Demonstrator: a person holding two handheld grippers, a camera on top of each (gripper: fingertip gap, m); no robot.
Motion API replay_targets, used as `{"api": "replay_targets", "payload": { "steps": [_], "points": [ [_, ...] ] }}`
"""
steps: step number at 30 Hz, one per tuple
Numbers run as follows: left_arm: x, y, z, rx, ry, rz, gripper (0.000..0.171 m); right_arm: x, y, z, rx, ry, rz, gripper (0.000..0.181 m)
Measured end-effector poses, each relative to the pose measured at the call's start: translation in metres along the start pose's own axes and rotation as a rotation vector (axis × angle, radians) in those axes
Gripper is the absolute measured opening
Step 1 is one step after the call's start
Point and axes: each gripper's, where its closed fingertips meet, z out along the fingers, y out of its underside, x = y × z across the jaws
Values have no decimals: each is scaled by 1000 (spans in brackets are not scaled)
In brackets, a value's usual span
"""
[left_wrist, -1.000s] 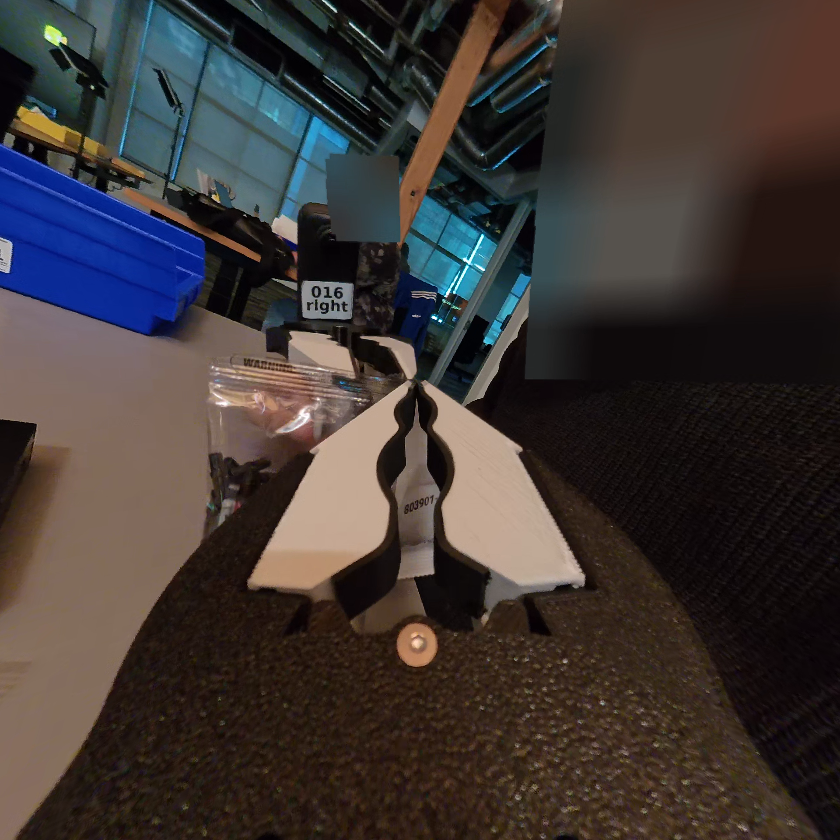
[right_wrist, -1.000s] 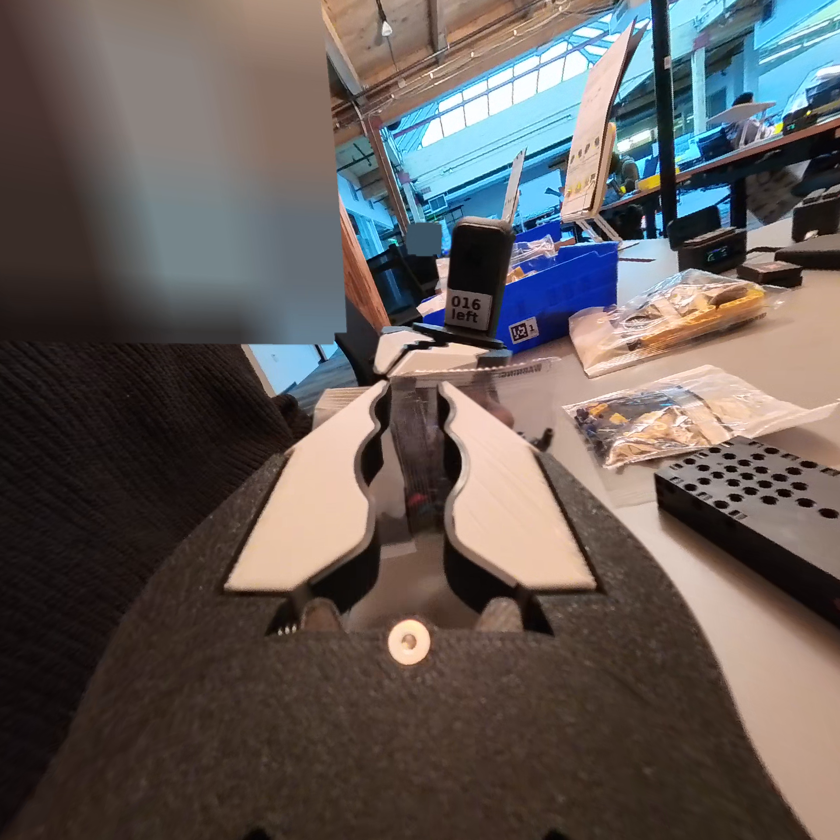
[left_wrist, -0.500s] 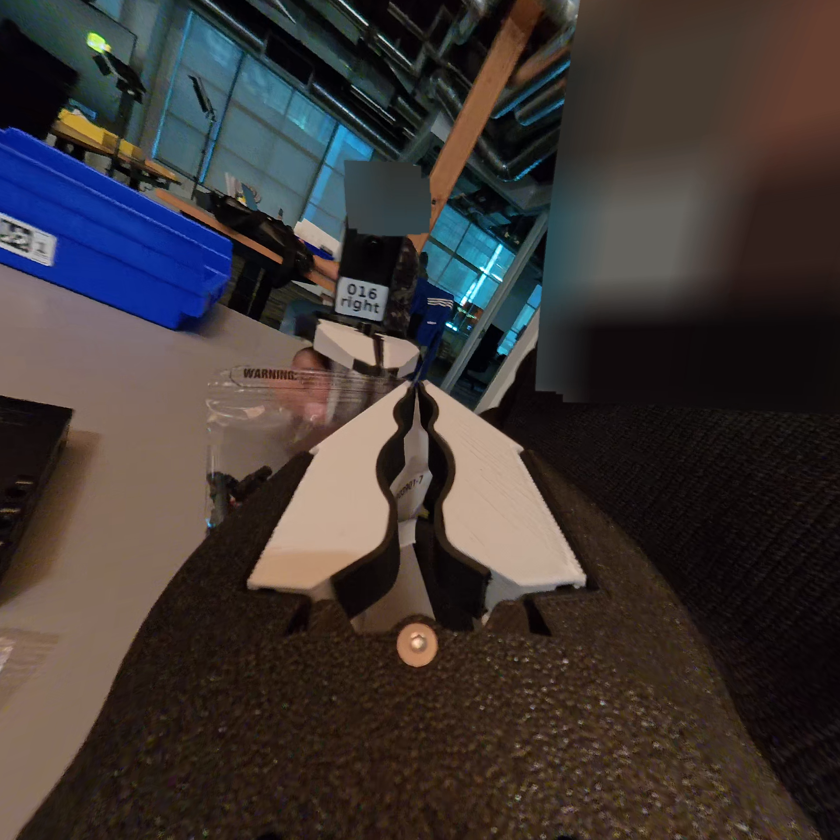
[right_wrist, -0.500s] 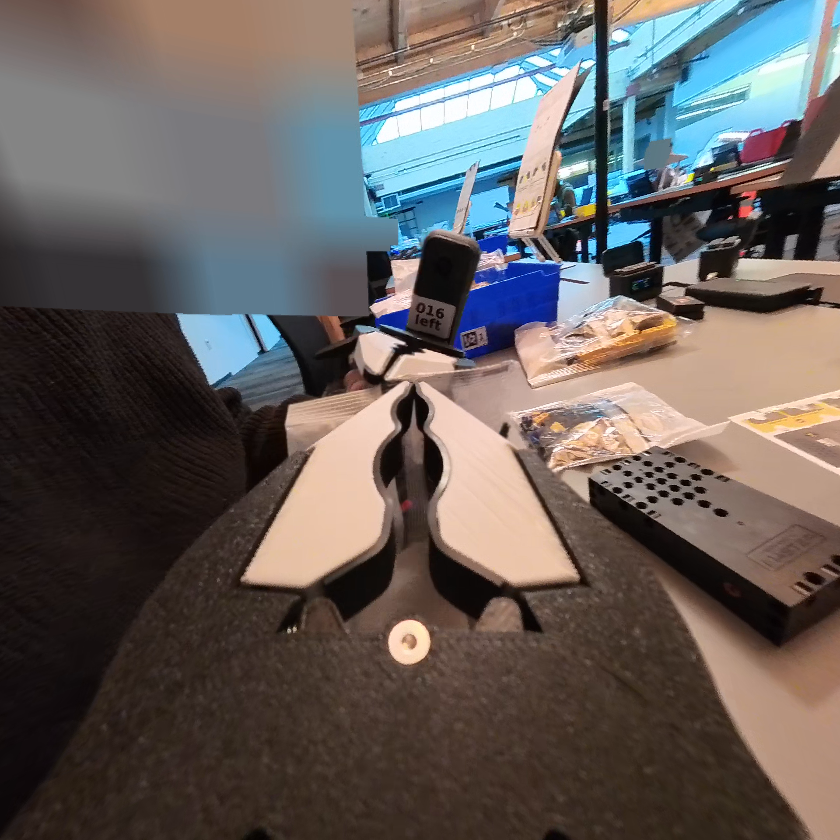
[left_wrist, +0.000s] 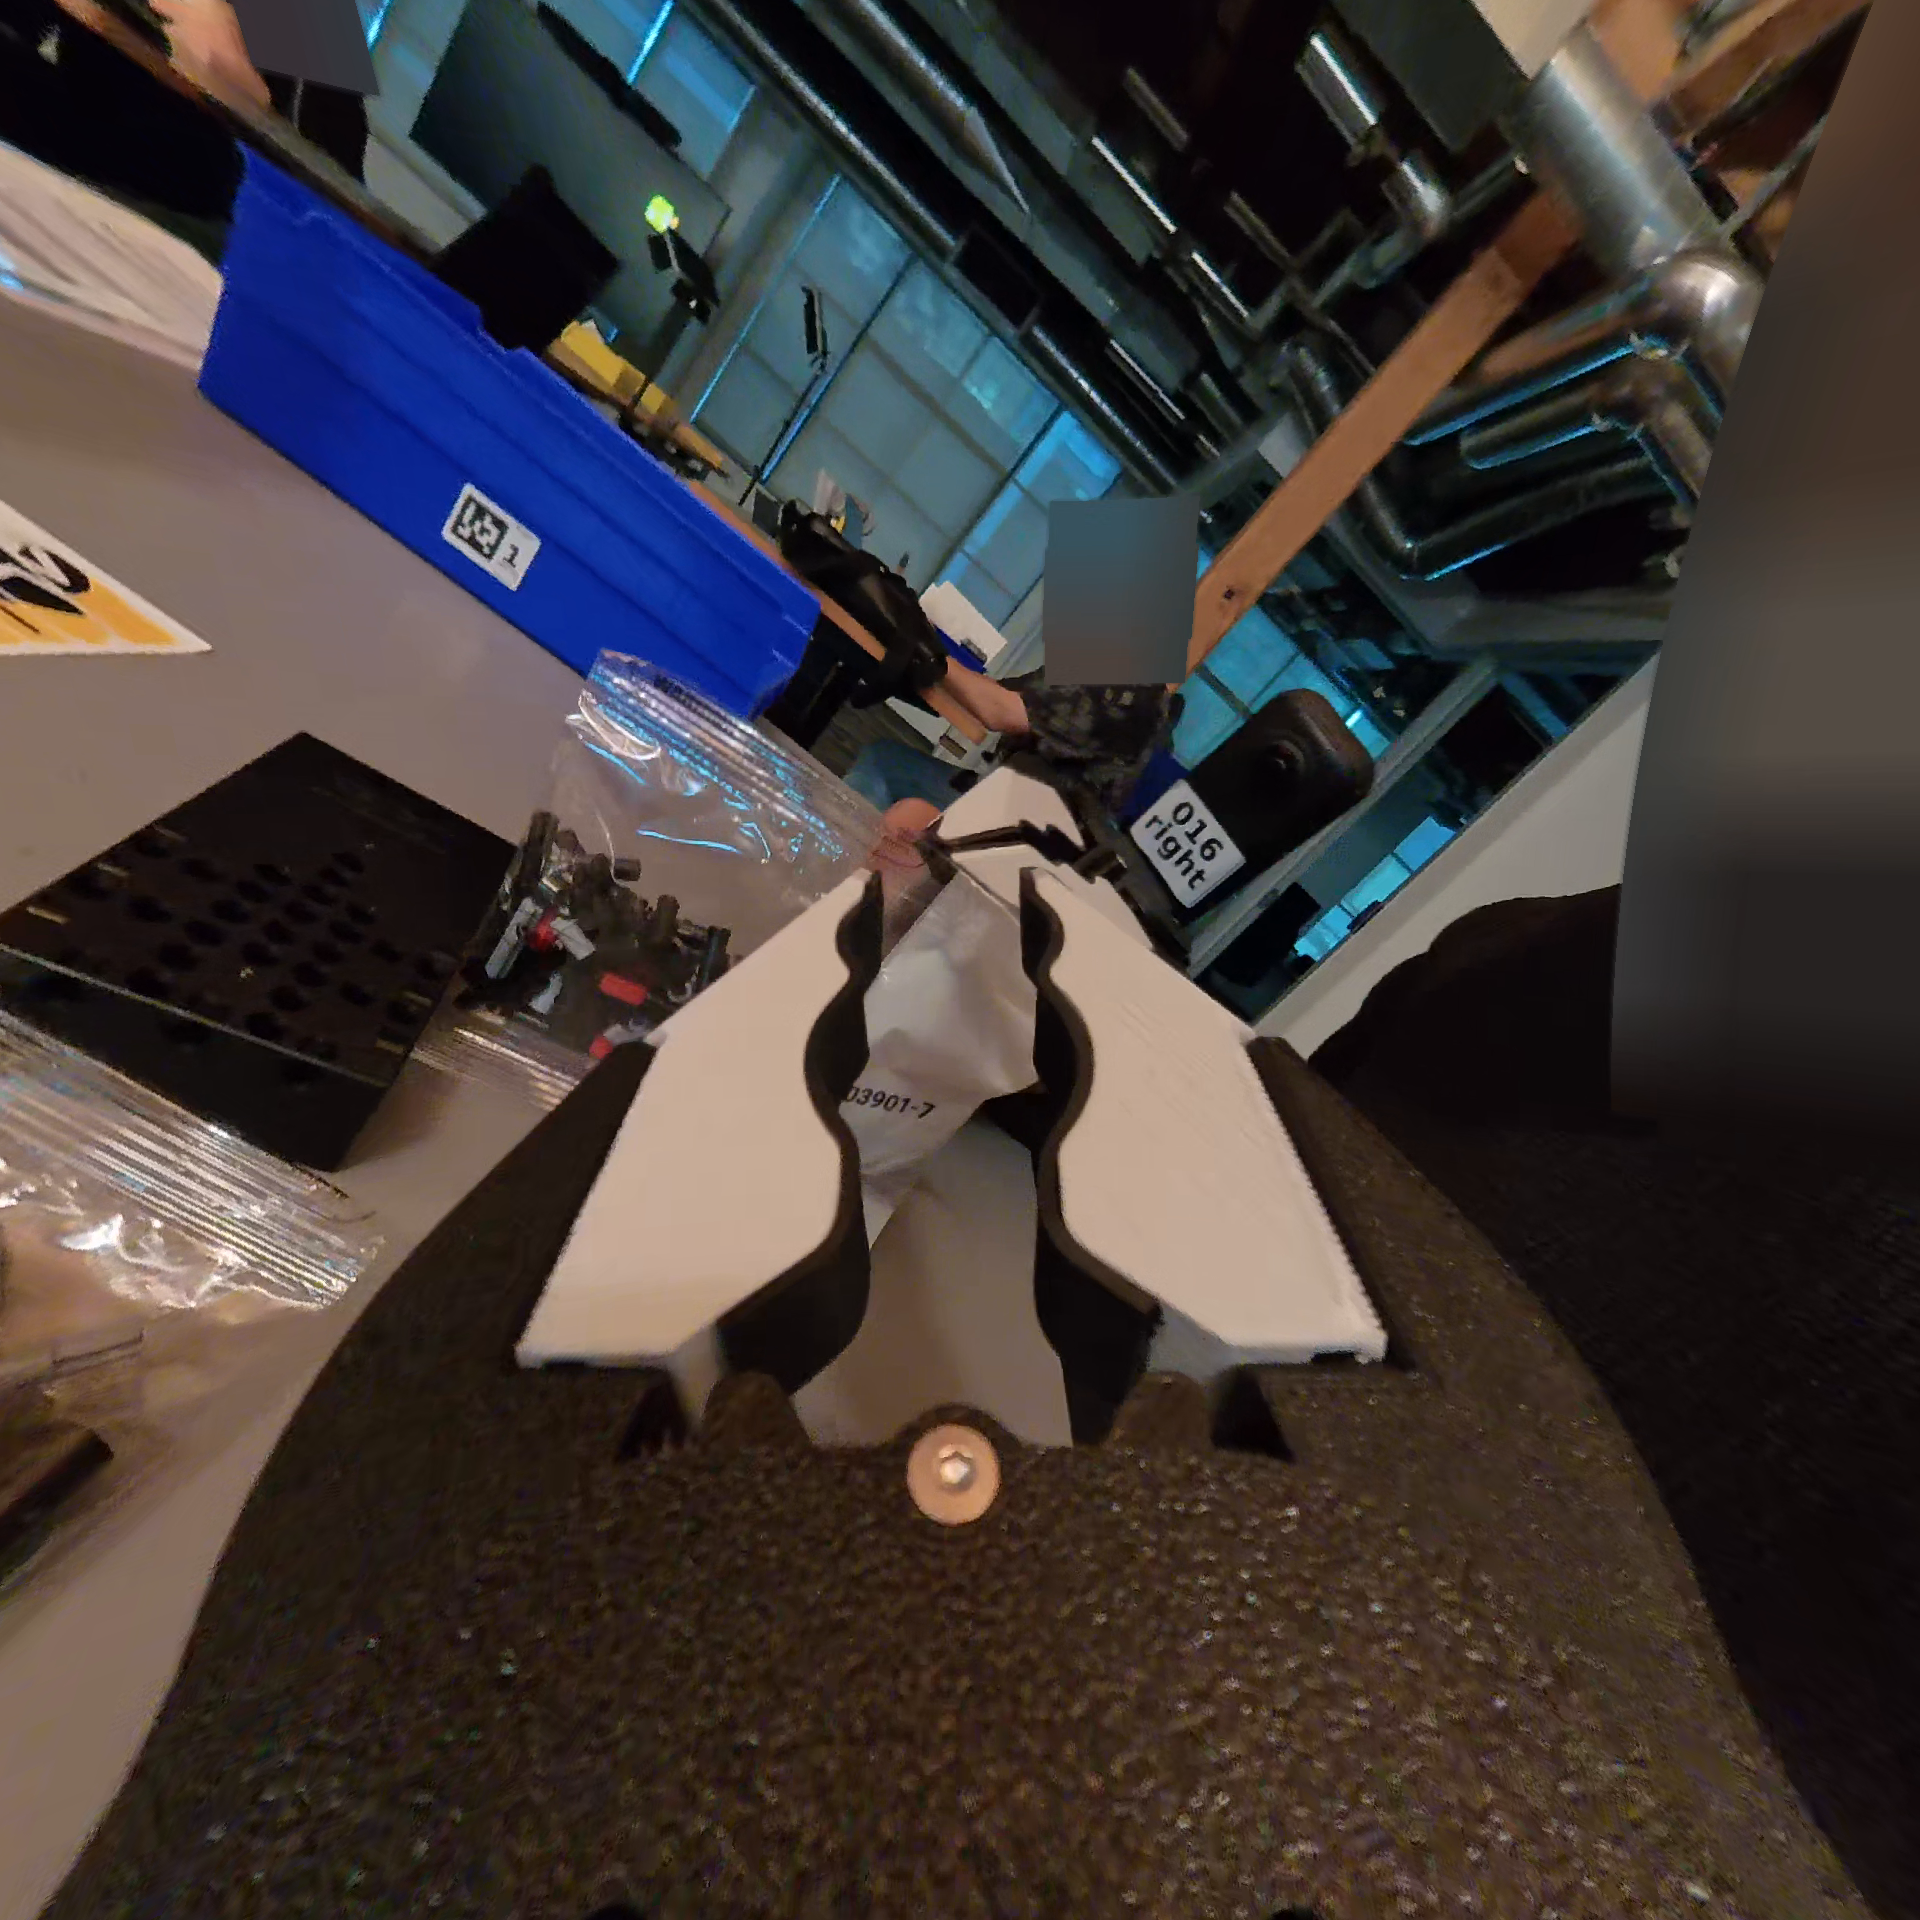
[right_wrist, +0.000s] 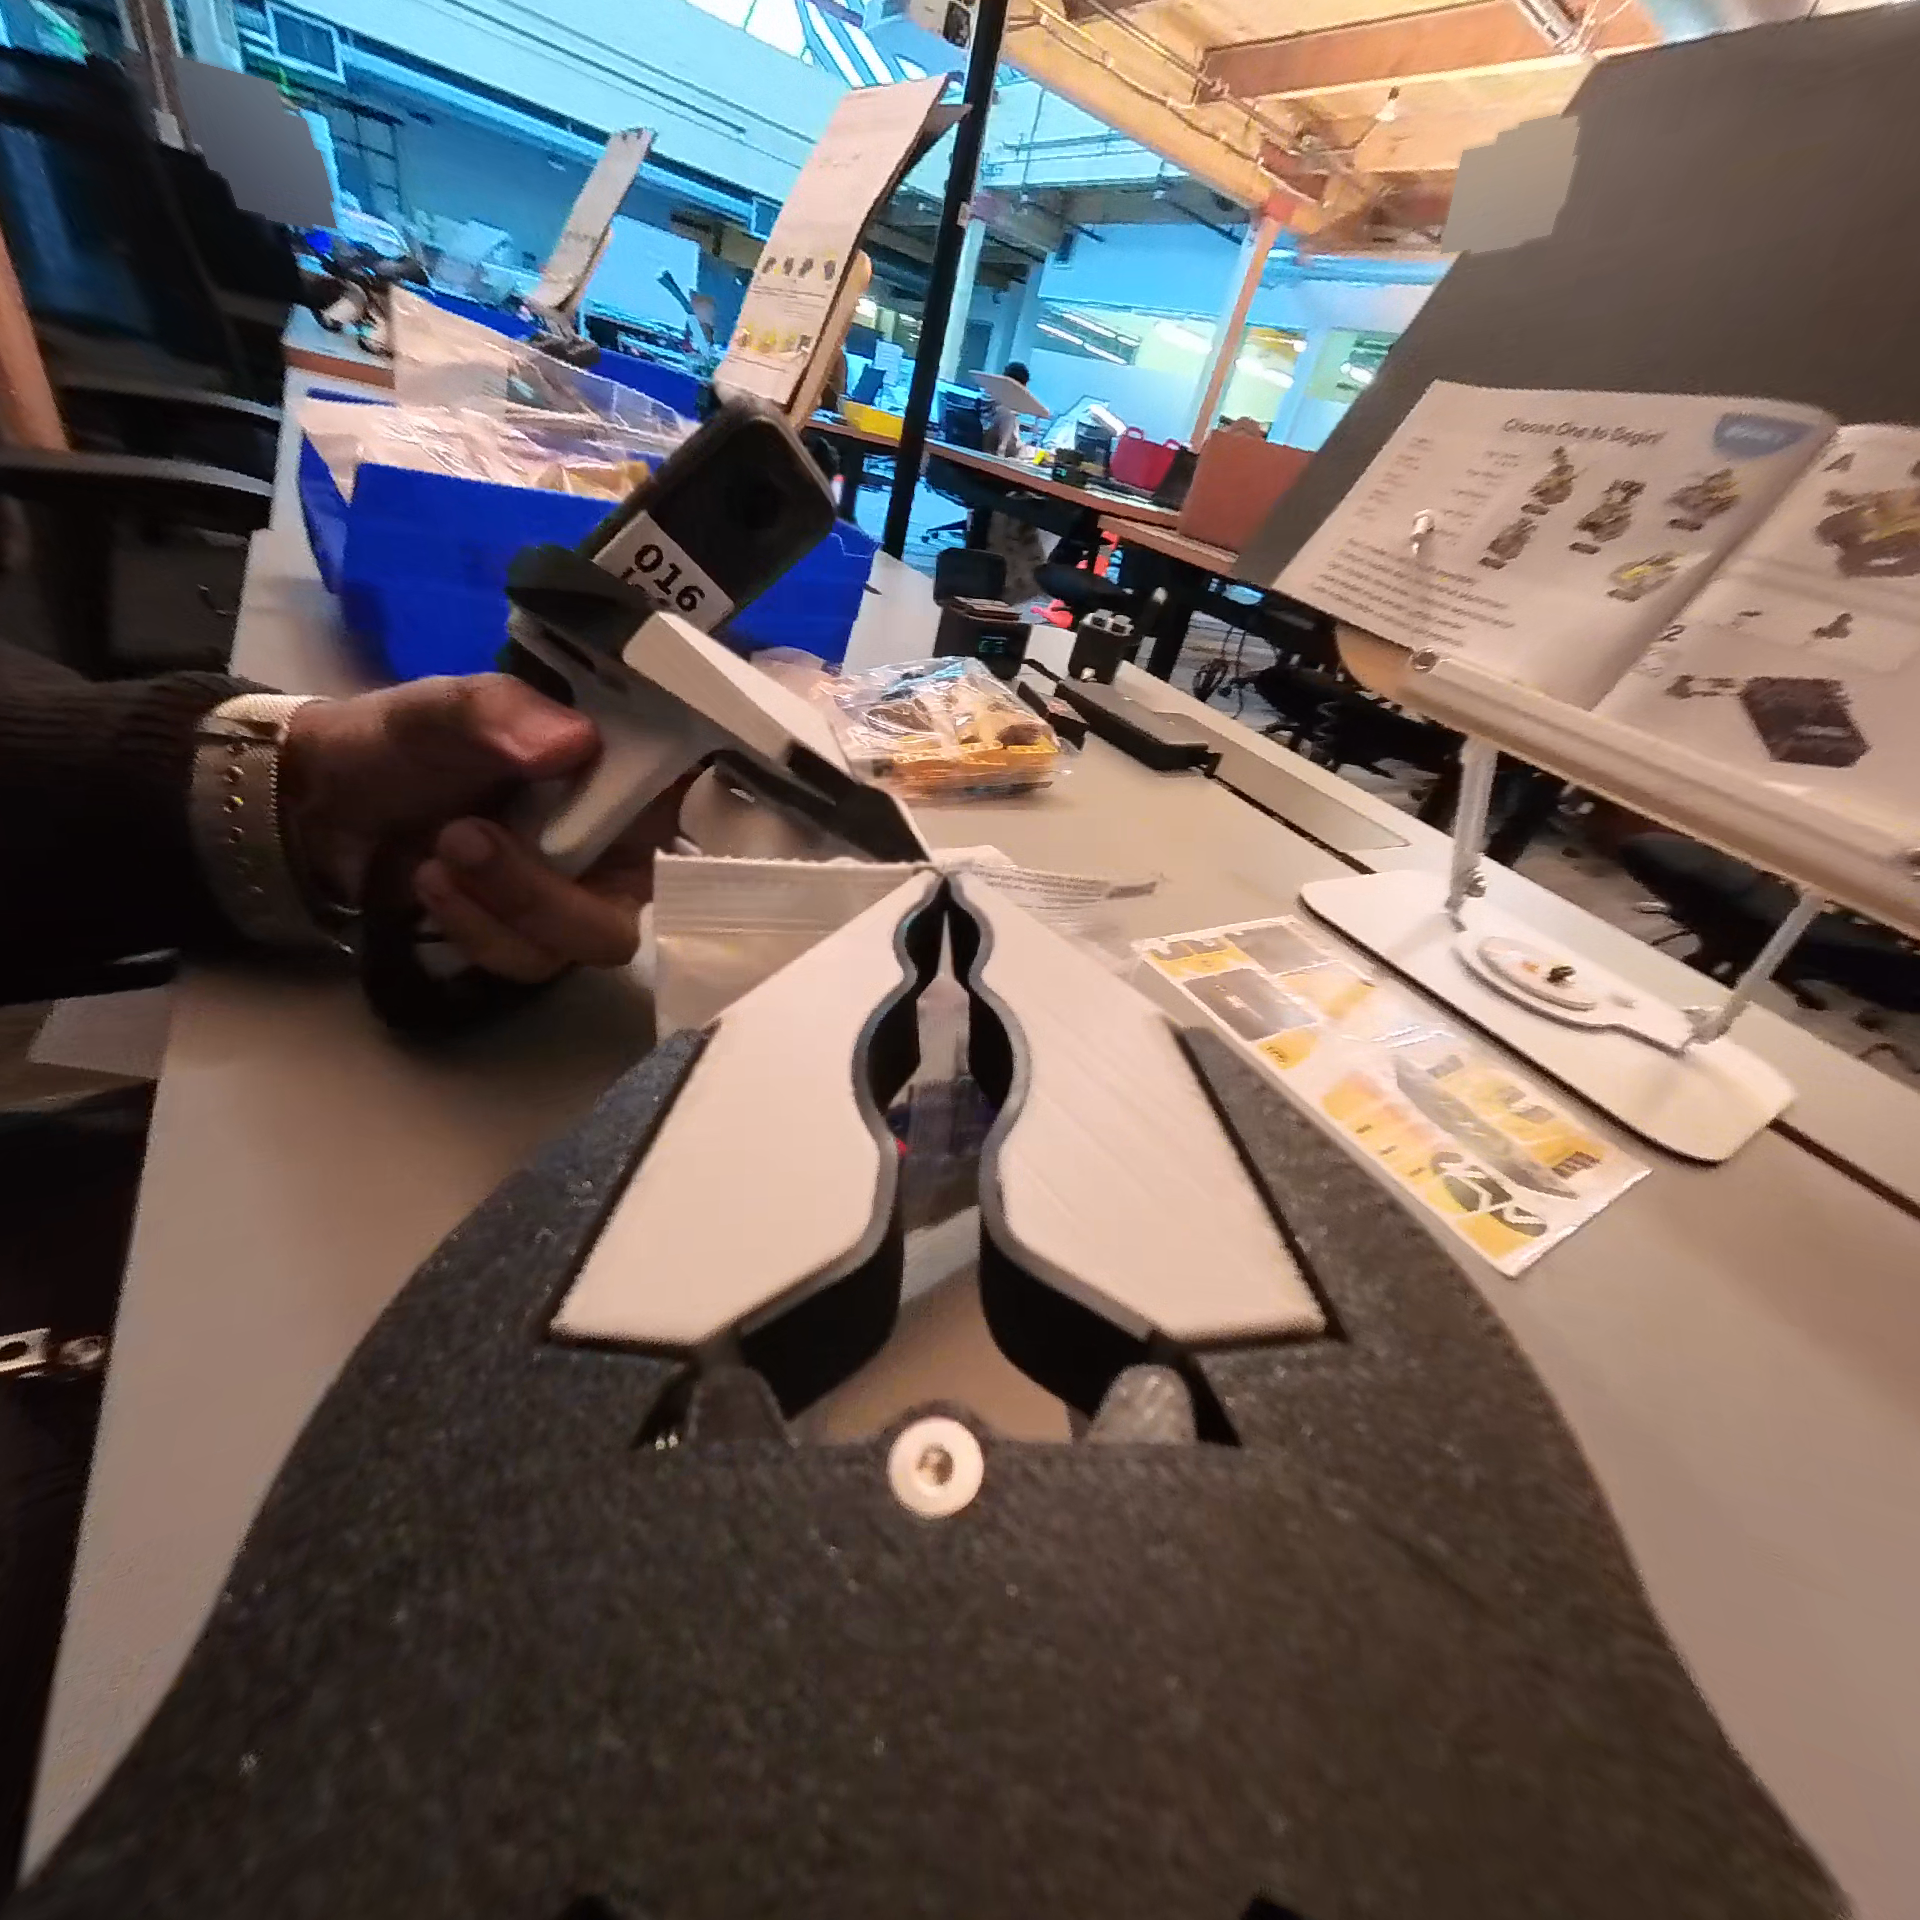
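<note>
Over the grey table, my right hand-held gripper pinched the clear bag; my left hand-held gripper gaped around its edge.

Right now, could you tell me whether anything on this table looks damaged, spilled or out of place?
Nothing looks spilled or broken. The right gripper is shut on the clear bag's edge, while the left gripper is open around its white label end.

white label on camera | marker tag on blue bin | booklet print
</note>
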Motion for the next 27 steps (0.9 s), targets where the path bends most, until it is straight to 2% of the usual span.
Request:
{"api": "replay_targets", "payload": {
  "steps": [10, 16, 20, 27],
  "points": [
    [-7, 4, 1, -14, -2, -85, 26, -12, 7, 7, -58, 43, -207, 0],
    [-8, 8, 4, -42, -11, -90, 23, -11, 1, 4, -7, -52, -12, 0],
    [-5, 6, 2, -29, 13, -90, 0, -9, 1, 2, -2, -86, 85, 0],
    [-8, 5, 2, -22, -11, -81, 1, -15, 3, 2, -13, -138, 129, 1]
  ]
}}
